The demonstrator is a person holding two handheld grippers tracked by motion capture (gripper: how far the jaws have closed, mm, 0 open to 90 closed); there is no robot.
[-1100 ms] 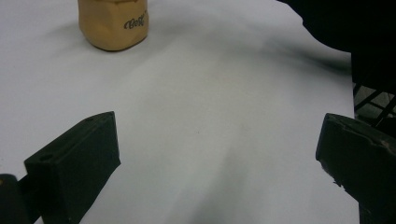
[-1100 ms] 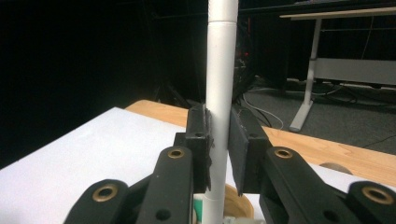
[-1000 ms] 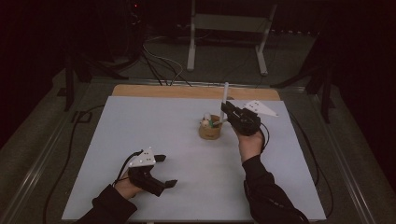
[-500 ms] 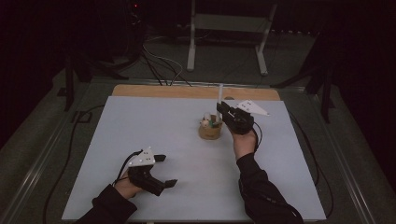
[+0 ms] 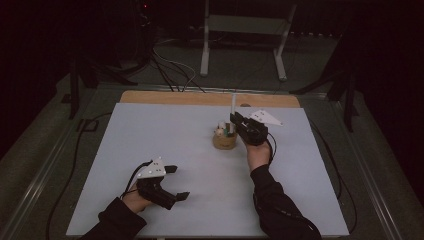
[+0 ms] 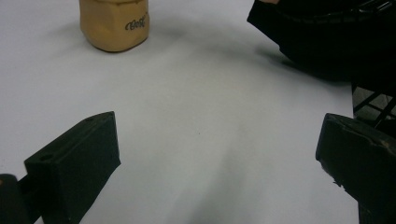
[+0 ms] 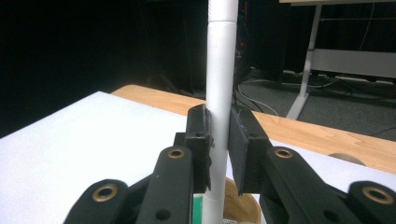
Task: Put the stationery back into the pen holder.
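My right gripper (image 5: 234, 121) is shut on a white stick (image 5: 233, 107) that it holds upright. The stick's lower end reaches down to the mouth of a tan cup (image 5: 224, 140) standing right of the table's middle. In the right gripper view the stick (image 7: 220, 70) is pinched between both pads (image 7: 201, 135), with the cup's rim (image 7: 243, 198) just below. Small pale items (image 5: 220, 128) stick out of the cup. My left gripper (image 5: 178, 182) rests on the table at the near left, open with nothing in it. The left gripper view shows its jaws wide apart (image 6: 219, 163) and the cup (image 6: 114, 23) far ahead.
A white sheet (image 5: 150, 130) covers the table, with a wooden strip (image 5: 175, 97) along the far edge. A metal stand (image 5: 205, 50) and cables (image 5: 170, 70) lie on the dark floor beyond. The right arm's dark sleeve (image 6: 327, 37) crosses the left gripper view.
My right hand has sunk and shifted slightly left with the stick, bringing it down toward the cup. The left hand has not moved.
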